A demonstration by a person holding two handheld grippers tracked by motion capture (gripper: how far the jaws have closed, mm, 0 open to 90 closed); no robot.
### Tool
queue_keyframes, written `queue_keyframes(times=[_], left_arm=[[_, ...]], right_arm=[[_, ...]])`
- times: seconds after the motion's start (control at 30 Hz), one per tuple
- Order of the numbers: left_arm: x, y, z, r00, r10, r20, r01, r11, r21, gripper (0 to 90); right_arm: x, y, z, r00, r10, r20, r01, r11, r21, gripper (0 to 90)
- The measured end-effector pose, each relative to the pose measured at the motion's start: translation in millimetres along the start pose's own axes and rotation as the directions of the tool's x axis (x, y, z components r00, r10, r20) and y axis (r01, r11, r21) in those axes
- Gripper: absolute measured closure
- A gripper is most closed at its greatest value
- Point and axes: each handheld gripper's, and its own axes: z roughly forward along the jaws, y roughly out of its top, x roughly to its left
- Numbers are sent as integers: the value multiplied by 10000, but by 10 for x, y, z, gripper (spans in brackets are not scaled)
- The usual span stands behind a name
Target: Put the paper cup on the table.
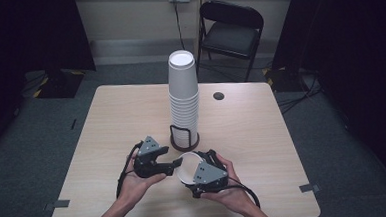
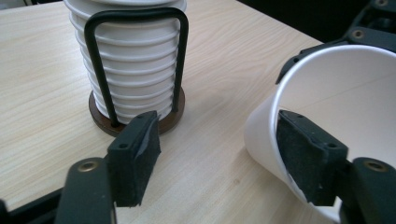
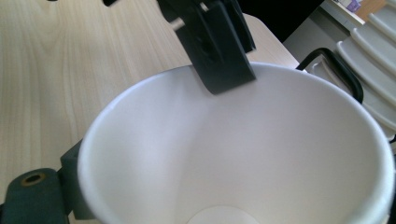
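White paper cup [image 1: 185, 168] sits clamped in my right gripper [image 1: 204, 174], mouth facing my left gripper [image 2: 219, 154], whose jaws stand apart astride its near rim, one pad inside, one outside toward the cup stack [image 1: 183, 96].

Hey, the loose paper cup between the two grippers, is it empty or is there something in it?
Empty. The right gripper view looks straight into the paper cup: bare white walls down to a clean bottom disc.

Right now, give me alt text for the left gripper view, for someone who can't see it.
An open left gripper straddles the rim of a tilted white paper cup, one pad inside it. Behind on the pale wooden table, a stack of white paper cups stands in a black wire holder.
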Motion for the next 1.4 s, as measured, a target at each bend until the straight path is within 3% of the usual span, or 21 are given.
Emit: queue_keyframes(times=[0.13, 0.3, 0.33, 0.37, 0.43, 0.47, 0.6, 0.67, 0.7, 0.73, 0.77, 0.8, 0.83, 0.87, 0.9, 0.97, 1.0, 1.03, 1.13, 1.2, 1.4], left_arm=[[7, -19, -26, 10000, -81, -18, 81, 9999, -135, 292], [0, -50, -95, 9978, 464, -481, -472, 9988, -154, 274], [21, -88, -116, 9981, 348, -512, -359, 9991, -204, 271], [21, -88, -116, 9981, 348, -512, -359, 9991, -204, 269], [84, -171, -114, 9972, 250, -705, -267, 9993, -245, 245], [84, -171, -114, 9972, 250, -705, -267, 9993, -245, 241], [139, -254, -104, 9953, -146, -959, 132, 9998, -155, 200], [145, -260, -143, 9930, -133, -1175, 116, 9998, -155, 164], [145, -260, -143, 9930, -133, -1175, 116, 9998, -155, 164], [141, -261, -158, 9925, -112, -1221, 83, 9997, -238, 164], [136, -267, -186, 9929, -153, -1183, 112, 9993, -350, 164], [136, -267, -186, 9929, -153, -1183, 112, 9993, -350, 164], [134, -275, -208, 9932, -358, -1109, 308, 9984, -466, 161], [134, -275, -208, 9932, -358, -1109, 308, 9984, -466, 156], [135, -278, -214, 9932, -359, -1109, 304, 9982, -514, 157], [139, -286, -219, 9940, -262, -1057, 213, 9987, -470, 157], [141, -289, -217, 9940, -264, -1065, 214, 9987, -471, 157], [147, -290, -216, 9937, -242, -1093, 192, 9987, -463, 157], [142, -289, -215, 9935, -372, -1077, 301, 9973, -673, 158], [126, -285, -221, 9970, -320, -705, 266, 9967, -767, 158], [96, -298, -210, 9979, -106, -645, 61, 9975, -701, 158]], right_arm=[[-24, -13, 10, 9999, 167, -34, -167, 9999, 12, 112], [-106, -74, 14, 9971, 761, 43, -761, 9971, -12, 112], [-167, -109, -6, 9927, 1200, 157, -1198, 9928, -94, 112], [-167, -109, -6, 9927, 1200, 157, -1198, 9928, -94, 112], [-279, -161, -37, 9820, 1863, 302, -1858, 9824, -182, 111], [-279, -161, -37, 9820, 1863, 302, -1858, 9824, -182, 111], [-411, -219, -57, 9627, 2661, 496, -2648, 9638, -328, 110], [-510, -259, -69, 9446, 3220, 641, -3194, 9464, -475, 109], [-510, -259, -69, 9446, 3220, 641, -3194, 9464, -475, 109], [-545, -272, -74, 9365, 3436, 701, -3408, 9388, -491, 109], [-612, -305, -83, 9220, 3766, 895, -3734, 9263, -513, 108], [-612, -305, -83, 9220, 3766, 895, -3734, 9263, -513, 108], [-674, -339, -92, 9072, 4078, 1029, -4047, 9131, -503, 107], [-674, -339, -92, 9072, 4078, 1029, -4047, 9131, -503, 107], [-735, -362, -105, 8990, 4218, 1182, -4180, 9067, -567, 105], [-776, -373, -112, 8950, 4277, 1269, -4229, 9039, -639, 105], [-816, -384, -119, 8887, 4382, 1347, -4324, 8989, -710, 106], [-900, -411, -131, 8751, 4582, 1558, -4499, 8888, -869, 105], [-975, -434, -138, 8672, 4667, 1738, -4579, 8844, -899, 105], [-1090, -464, -165, 8539, 4836, 1923, -4719, 8753, -1058, 106], [-1264, -497, -158, 8333, 4994, 2370, -4860, 8662, -1164, 105]])
